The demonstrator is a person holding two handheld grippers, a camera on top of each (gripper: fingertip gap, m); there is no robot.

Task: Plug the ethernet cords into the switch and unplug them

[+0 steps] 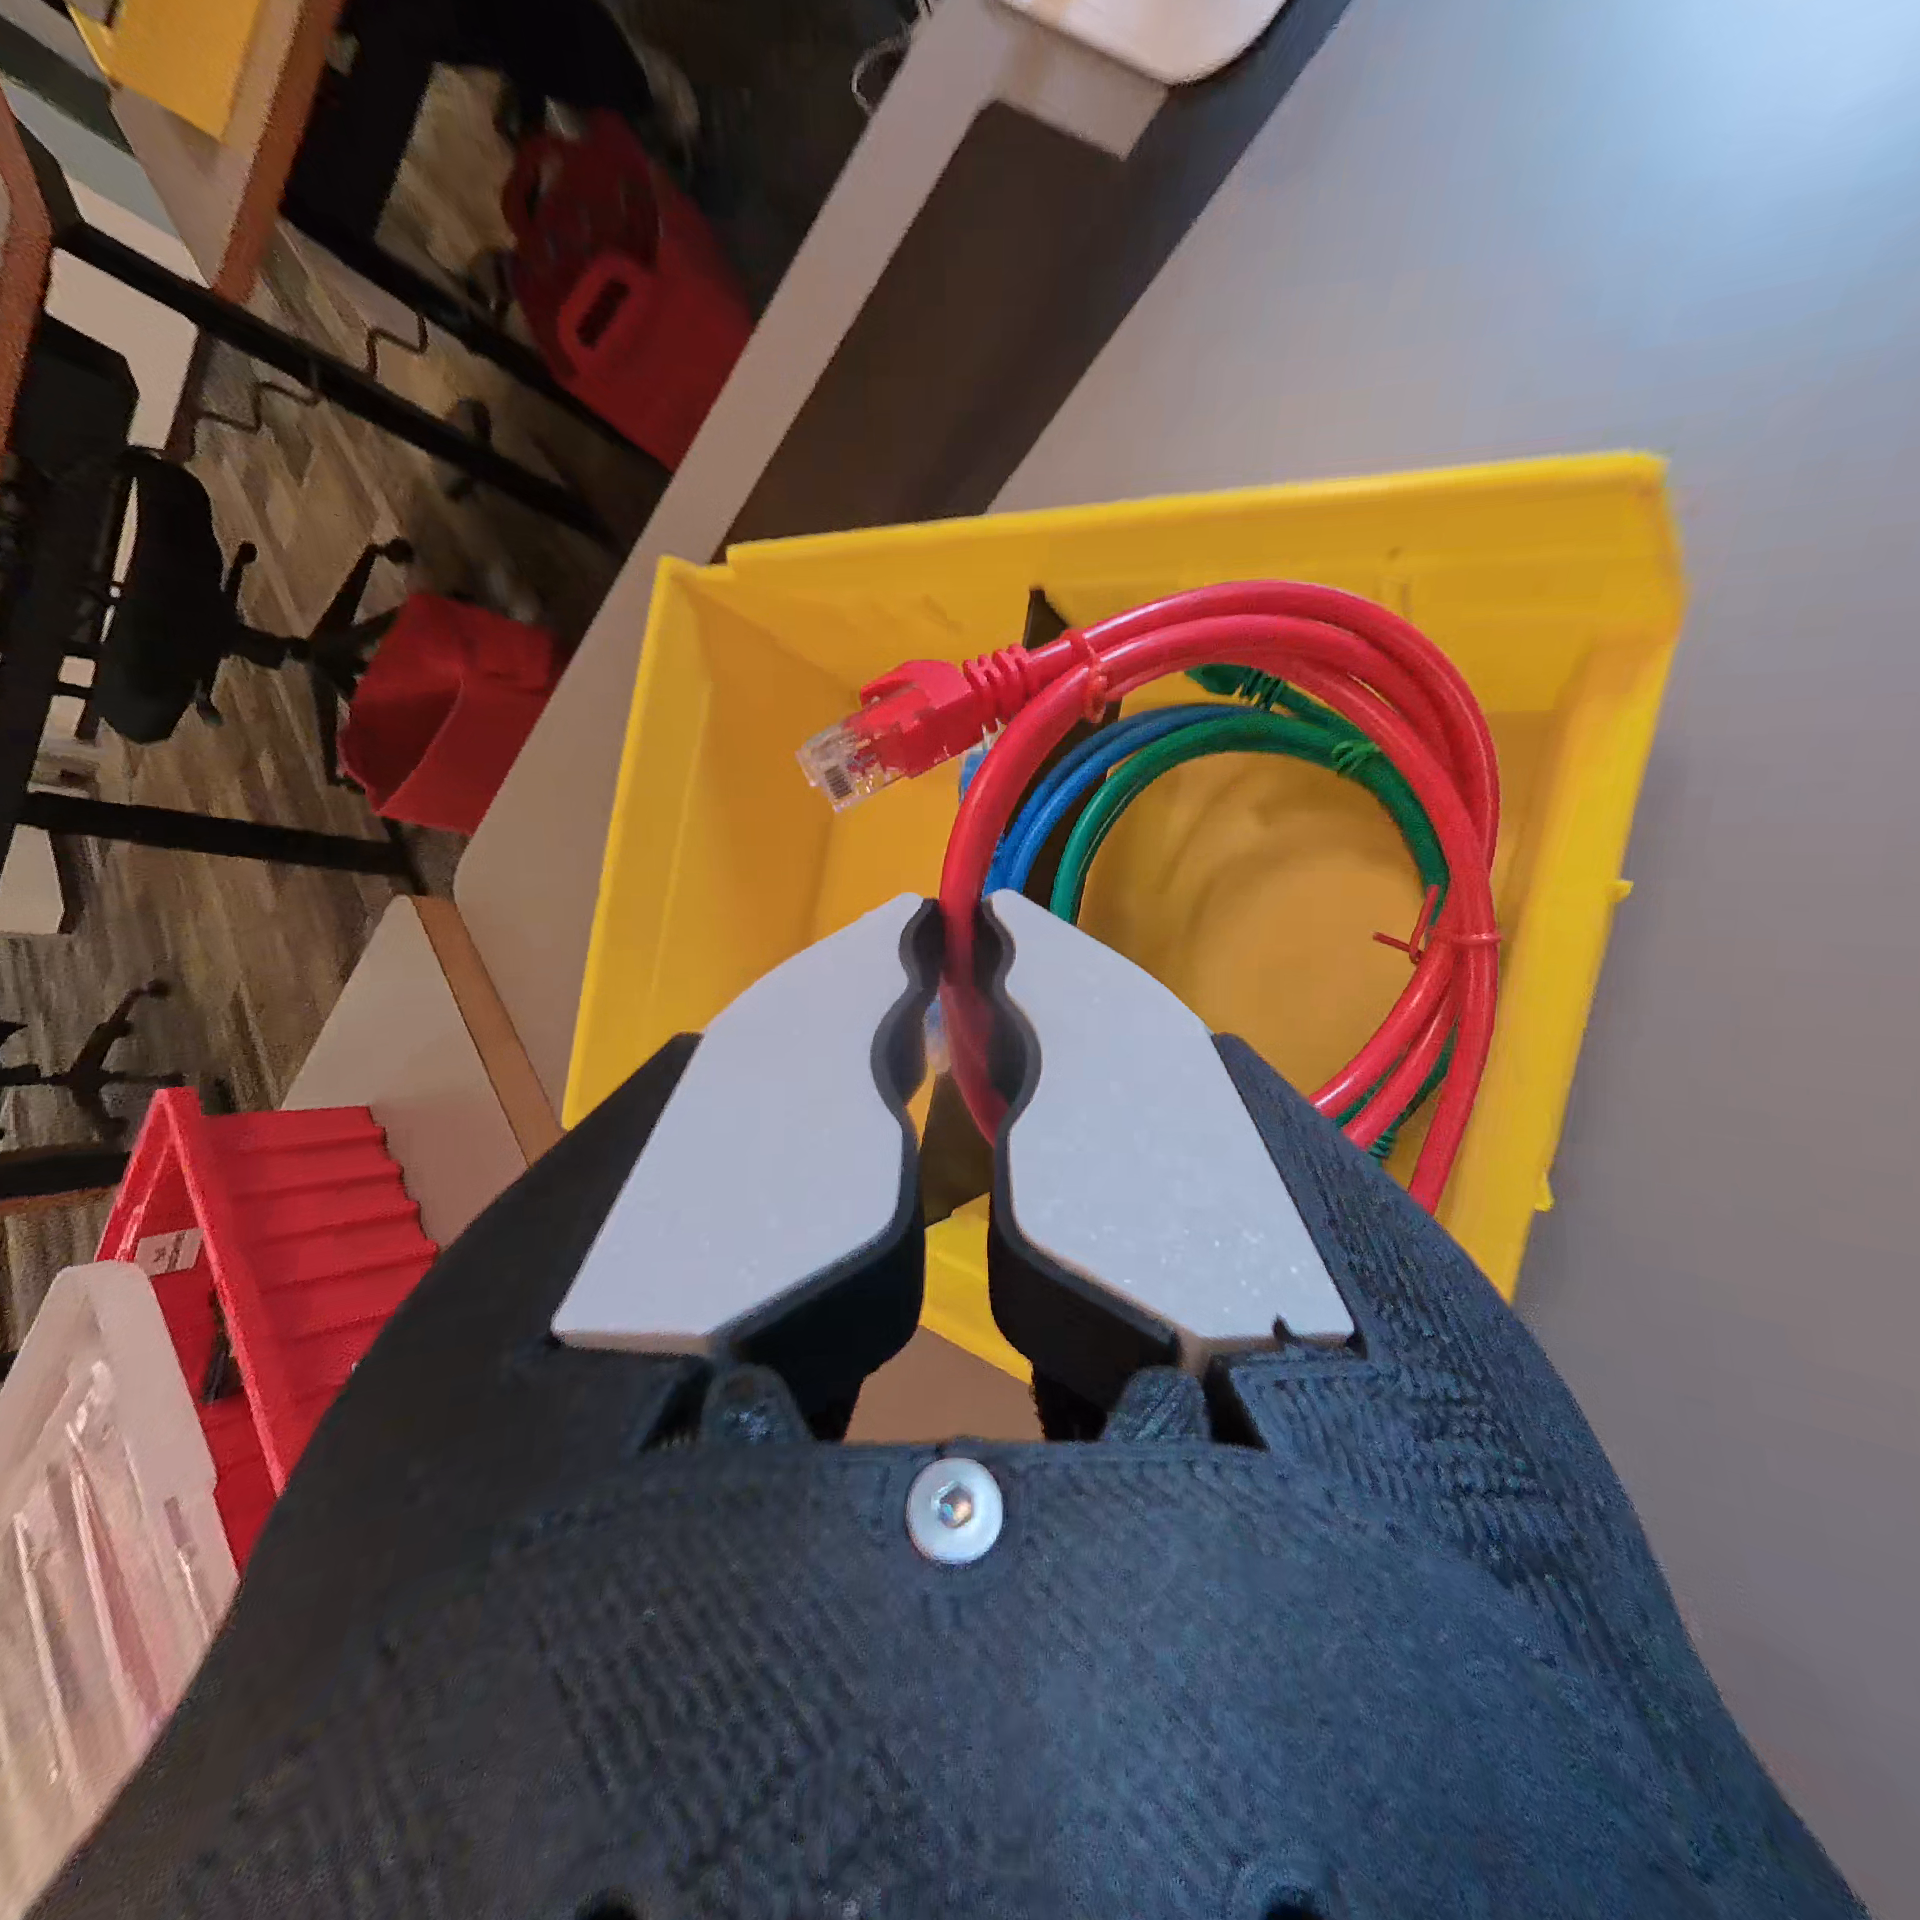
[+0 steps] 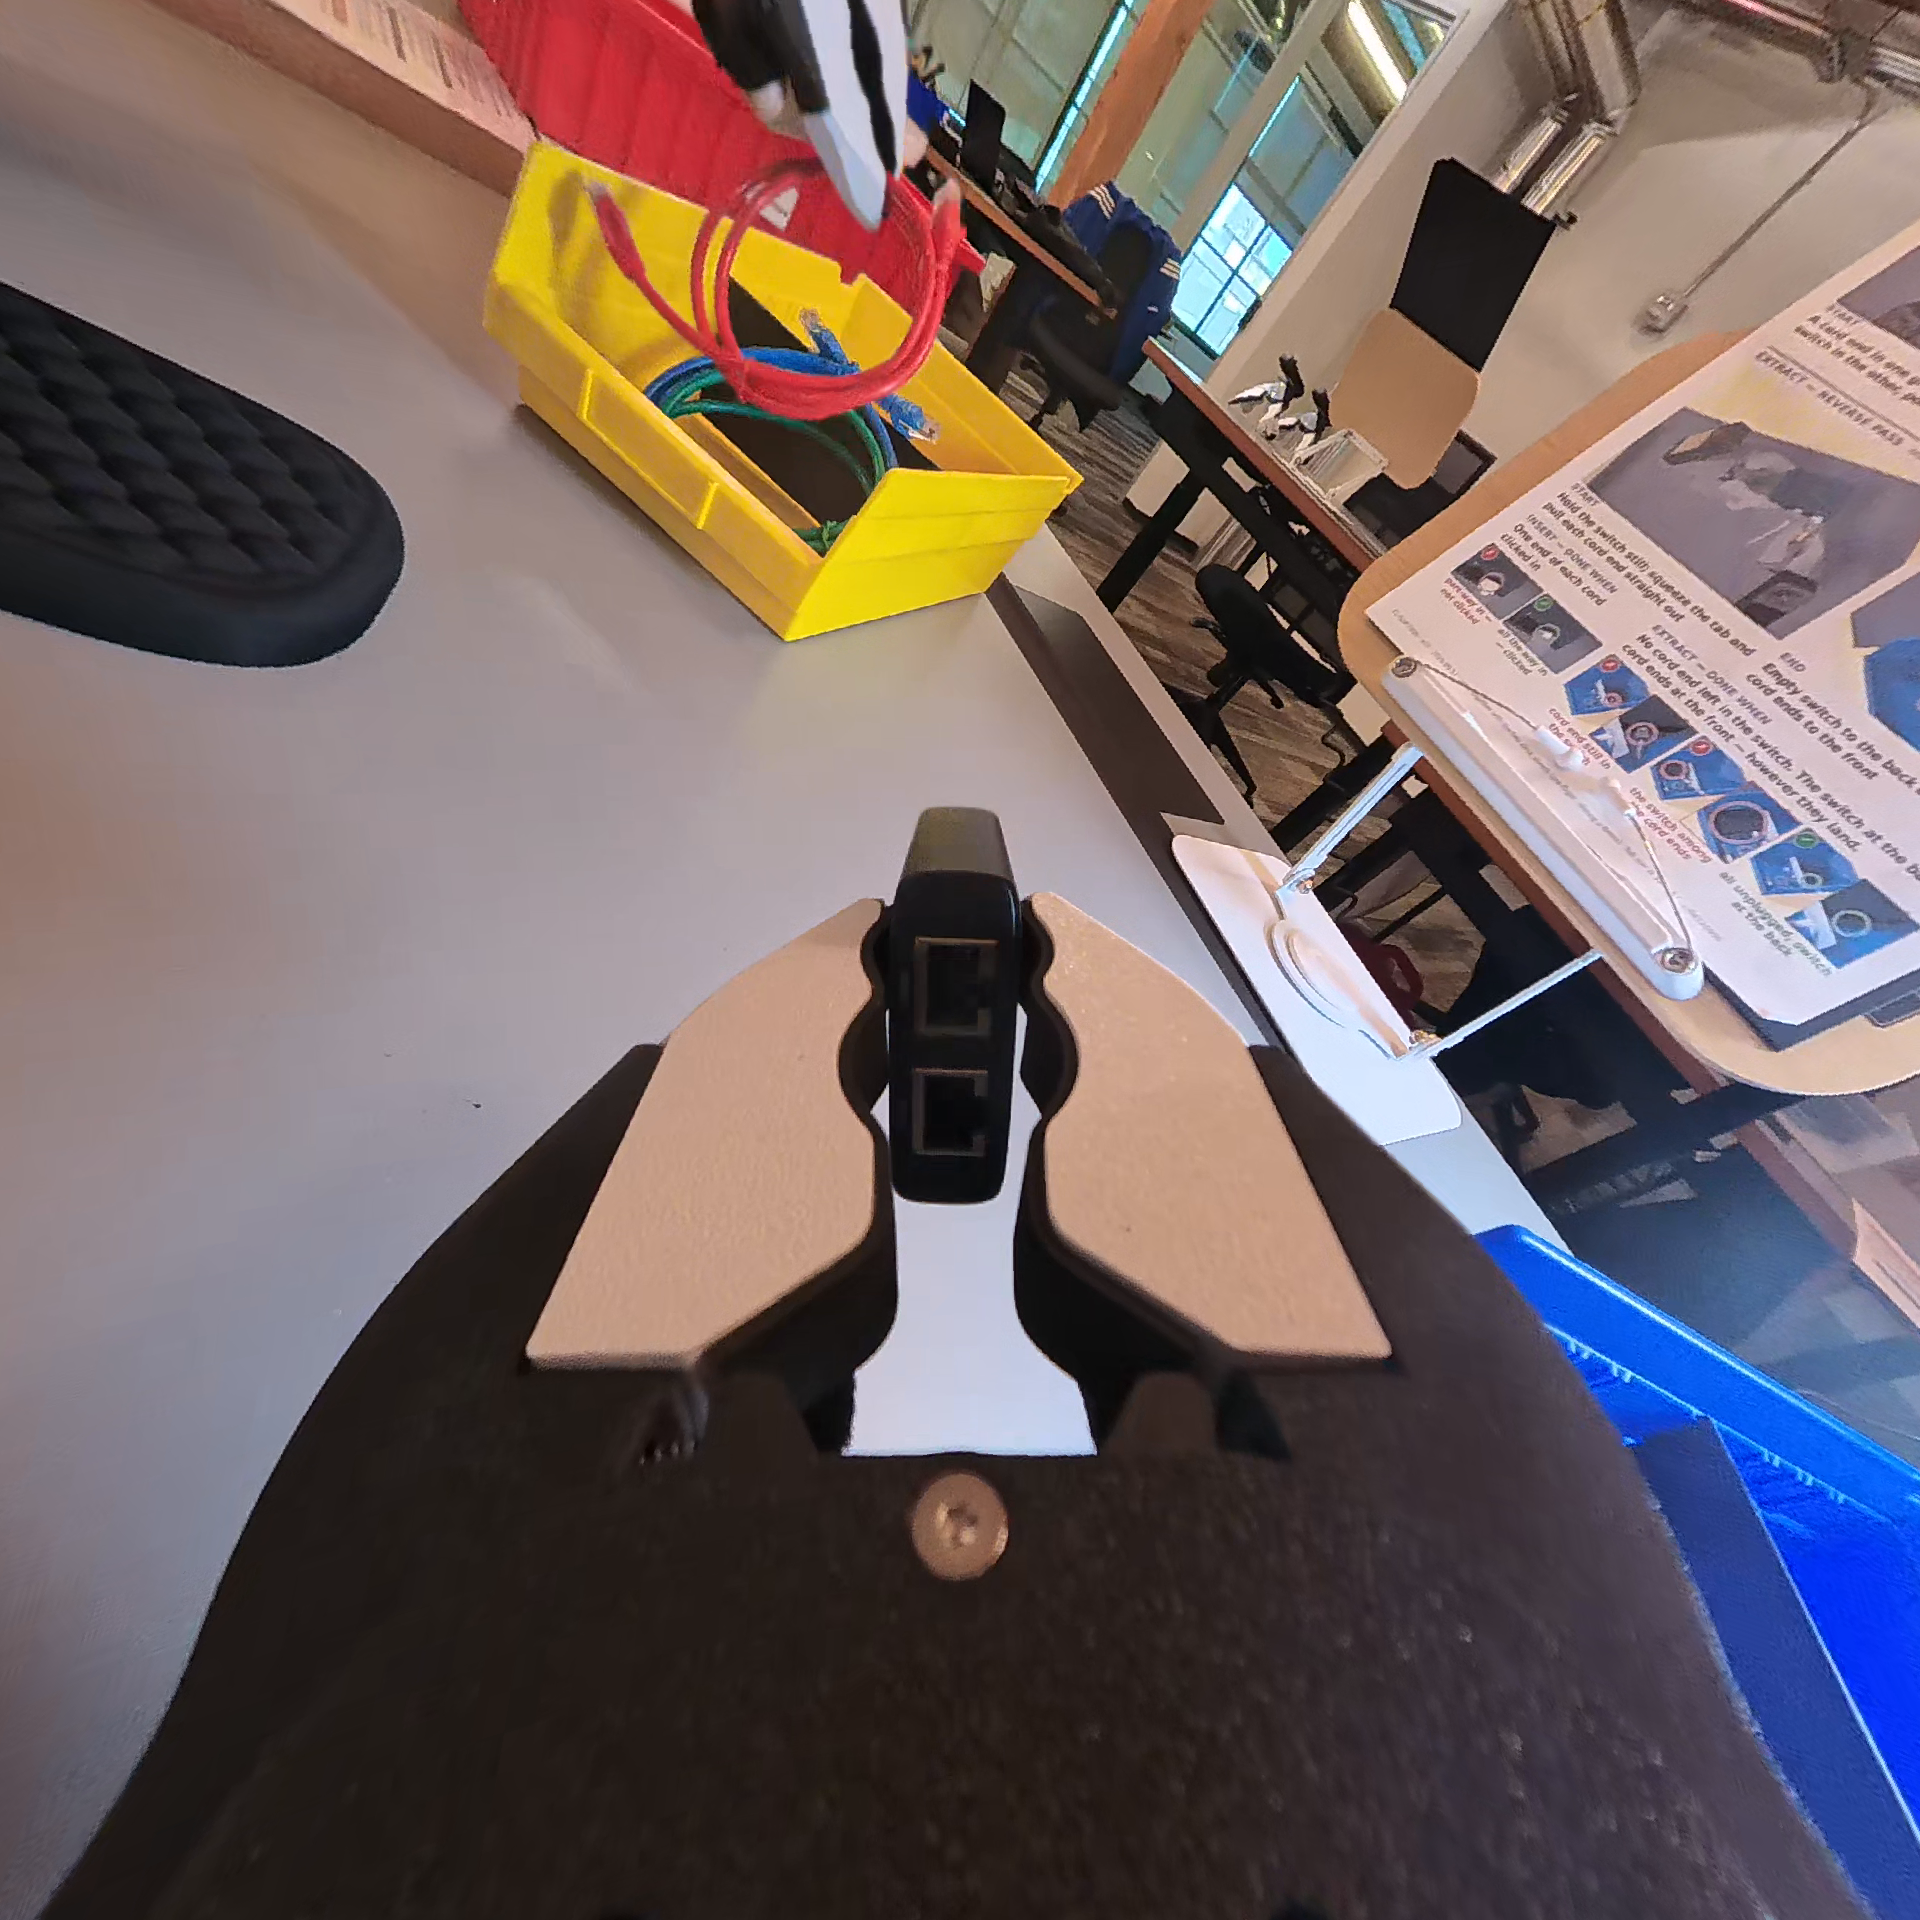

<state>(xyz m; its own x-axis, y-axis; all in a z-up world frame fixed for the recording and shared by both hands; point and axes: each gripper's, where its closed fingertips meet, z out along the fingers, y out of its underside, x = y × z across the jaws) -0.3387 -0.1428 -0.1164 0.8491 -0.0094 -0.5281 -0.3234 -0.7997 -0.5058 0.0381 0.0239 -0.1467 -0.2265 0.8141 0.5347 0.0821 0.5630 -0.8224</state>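
Observation:
My left gripper [image 1: 958, 914] is shut on the red ethernet cord [image 1: 1226, 613], held over the yellow bin [image 1: 1558, 540]. The cord's red plug with its clear tip [image 1: 883, 727] points left above the bin. A blue cord [image 1: 1101, 748] and a green cord [image 1: 1247, 743] lie coiled in the bin. My right gripper [image 2: 951, 909] is shut on the black switch [image 2: 951, 1049], whose two empty ports face the camera. In the right wrist view the left gripper [image 2: 873, 203] holds the red cord [image 2: 821, 395] above the yellow bin [image 2: 665, 416].
The grey table [image 2: 416, 831] carries a black pad [image 2: 156, 478] at left and a white stand base [image 2: 1309, 997] at right. An instruction sheet on a board [image 2: 1683, 623] is at right, a blue bin [image 2: 1714, 1455] at lower right. Red bins [image 1: 270, 1226] sit beyond the table edge.

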